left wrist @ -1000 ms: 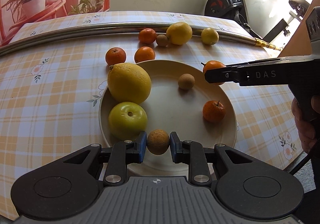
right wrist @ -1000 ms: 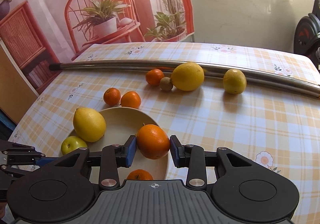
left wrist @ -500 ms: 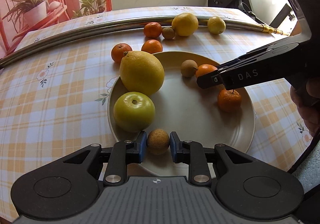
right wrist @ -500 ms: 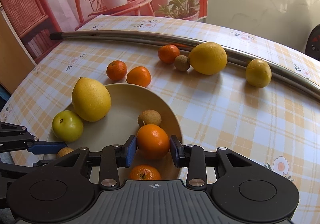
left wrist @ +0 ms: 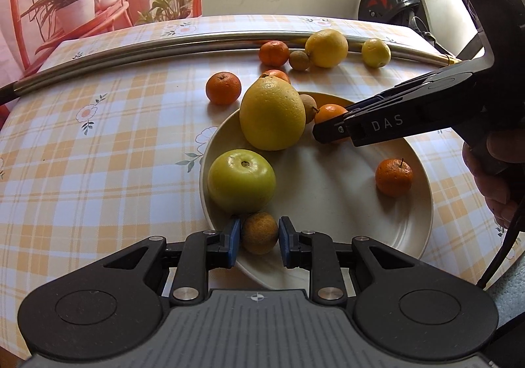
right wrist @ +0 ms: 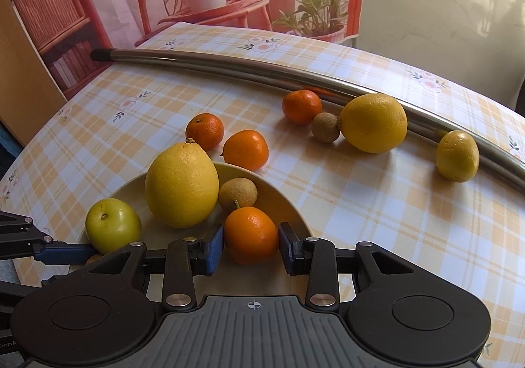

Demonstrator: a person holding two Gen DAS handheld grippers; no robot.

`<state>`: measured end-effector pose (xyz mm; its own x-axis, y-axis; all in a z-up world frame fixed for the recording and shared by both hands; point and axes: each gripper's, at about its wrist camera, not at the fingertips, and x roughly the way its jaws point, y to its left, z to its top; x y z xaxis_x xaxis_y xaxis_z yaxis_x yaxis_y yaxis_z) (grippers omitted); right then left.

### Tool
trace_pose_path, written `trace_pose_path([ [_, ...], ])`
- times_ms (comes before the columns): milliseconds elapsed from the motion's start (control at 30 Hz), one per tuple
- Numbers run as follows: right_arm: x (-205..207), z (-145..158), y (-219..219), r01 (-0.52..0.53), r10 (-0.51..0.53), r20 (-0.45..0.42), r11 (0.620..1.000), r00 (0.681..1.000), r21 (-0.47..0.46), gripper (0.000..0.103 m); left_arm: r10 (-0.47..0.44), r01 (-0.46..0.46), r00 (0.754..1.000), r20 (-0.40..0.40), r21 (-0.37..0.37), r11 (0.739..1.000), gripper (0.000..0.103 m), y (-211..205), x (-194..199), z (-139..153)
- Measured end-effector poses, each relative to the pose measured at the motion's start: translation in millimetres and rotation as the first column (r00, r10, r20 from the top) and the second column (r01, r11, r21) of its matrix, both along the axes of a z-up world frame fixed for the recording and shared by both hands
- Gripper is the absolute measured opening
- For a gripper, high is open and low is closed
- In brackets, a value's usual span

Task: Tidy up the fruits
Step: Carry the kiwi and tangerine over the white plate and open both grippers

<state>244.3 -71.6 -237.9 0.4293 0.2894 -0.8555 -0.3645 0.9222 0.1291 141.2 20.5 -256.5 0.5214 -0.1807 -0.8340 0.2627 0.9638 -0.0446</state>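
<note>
Fruits lie partly on a cream plate [left wrist: 387, 236] and partly loose on the checked tablecloth [right wrist: 361, 204]. On the plate sit a large lemon [left wrist: 271, 115], a green apple [left wrist: 241, 179] just in front of it, a stemmed mandarin [left wrist: 393, 177] well apart toward the right rim, and a brown longan [right wrist: 237, 194] tucked against the lemon's far side.

The left gripper [left wrist: 259, 241] holds its blue pads on either side of a second small brown longan [left wrist: 260, 233] at the plate's near rim, just beside the apple; the left pad touches it, while a thin gap shows at the right pad, so I cannot tell whether the grip is firm.

The right gripper [right wrist: 251, 245] is closed on an orange mandarin [right wrist: 251, 234], both pads against its sides, over the plate's far part and touching or nearly touching the longan there.

Off the plate, two mandarins [right wrist: 205, 131] [right wrist: 246, 150] rest near the rim. Farther back, another mandarin [right wrist: 302, 106], a longan [right wrist: 325, 127] and a big lemon [right wrist: 373, 122] cluster against a metal pole [right wrist: 229, 68], with a small lemon [right wrist: 457, 156] apart to the right.
</note>
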Motion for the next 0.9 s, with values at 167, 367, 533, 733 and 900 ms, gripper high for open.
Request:
trace_pose_path([
  [167, -1, -1, -2, 0.011, -0.011, -0.008, 1.000, 1.000, 0.016, 0.034, 0.013, -0.013, 1.000, -0.008, -0.021, 1.000, 0.027, 4, 1, 1],
  [367, -7, 4, -7, 0.024, -0.024, 0.003, 0.999, 1.000, 0.022, 0.034, 0.017, -0.017, 1.000, 0.004, -0.016, 1.000, 0.028, 4, -2, 6],
  [533, -17, 14, -17, 0.060, -0.061, 0.023, 0.996, 0.998, 0.060, 0.035, 0.009, -0.009, 0.999, 0.036, -0.021, 1.000, 0.038, 5, -8, 17],
  [733, -25, 22, -43, 0.148, -0.154, 0.034, 0.979, 0.987, 0.139, 0.039, -0.017, 0.019, 0.997, 0.078, -0.020, 1.000, 0.038, 1, -13, 30],
  [900, -32, 28, -63, 0.211, -0.222, 0.049, 0.963, 0.974, 0.167, 0.039, -0.009, 0.013, 0.994, 0.108, -0.036, 0.999, 0.038, 4, -13, 41],
])
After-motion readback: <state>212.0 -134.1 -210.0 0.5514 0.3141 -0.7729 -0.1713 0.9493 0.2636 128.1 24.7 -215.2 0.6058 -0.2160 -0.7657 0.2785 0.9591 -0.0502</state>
